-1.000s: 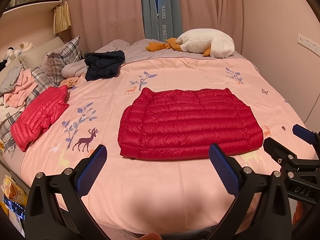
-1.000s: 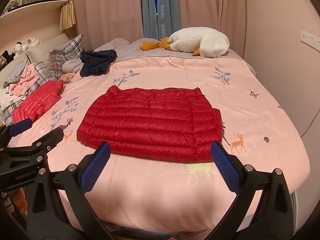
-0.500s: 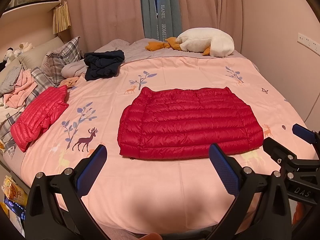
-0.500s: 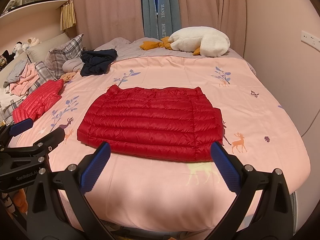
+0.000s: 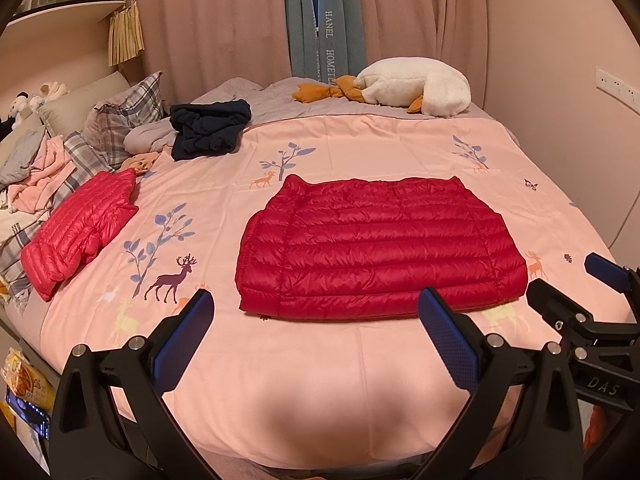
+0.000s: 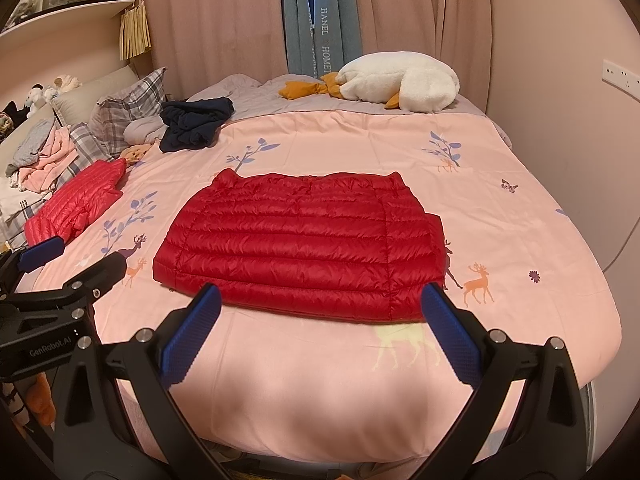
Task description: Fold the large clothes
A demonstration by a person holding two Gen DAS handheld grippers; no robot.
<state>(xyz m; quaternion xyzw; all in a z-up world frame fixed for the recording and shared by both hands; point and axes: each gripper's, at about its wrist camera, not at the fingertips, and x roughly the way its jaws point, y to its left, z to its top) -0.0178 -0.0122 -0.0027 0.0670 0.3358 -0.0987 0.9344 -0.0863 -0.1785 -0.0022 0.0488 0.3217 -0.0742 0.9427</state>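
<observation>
A dark red quilted down jacket (image 5: 376, 248) lies flat and folded into a rectangle in the middle of the pink bed; it also shows in the right wrist view (image 6: 304, 240). My left gripper (image 5: 316, 312) is open and empty, held above the bed's near edge just short of the jacket's front hem. My right gripper (image 6: 320, 308) is open and empty too, at the same hem. Each gripper shows in the other's view, the right one (image 5: 580, 300) at the right and the left one (image 6: 60, 276) at the left.
A lighter red down jacket (image 5: 76, 228) lies folded at the bed's left. A navy garment (image 5: 208, 128), plaid pillows (image 5: 120, 120) and a heap of clothes (image 5: 32, 172) sit at the far left. A white goose plush (image 5: 412, 88) lies by the curtains.
Both grippers have shifted very slightly; the view is almost the same. The jacket has not moved.
</observation>
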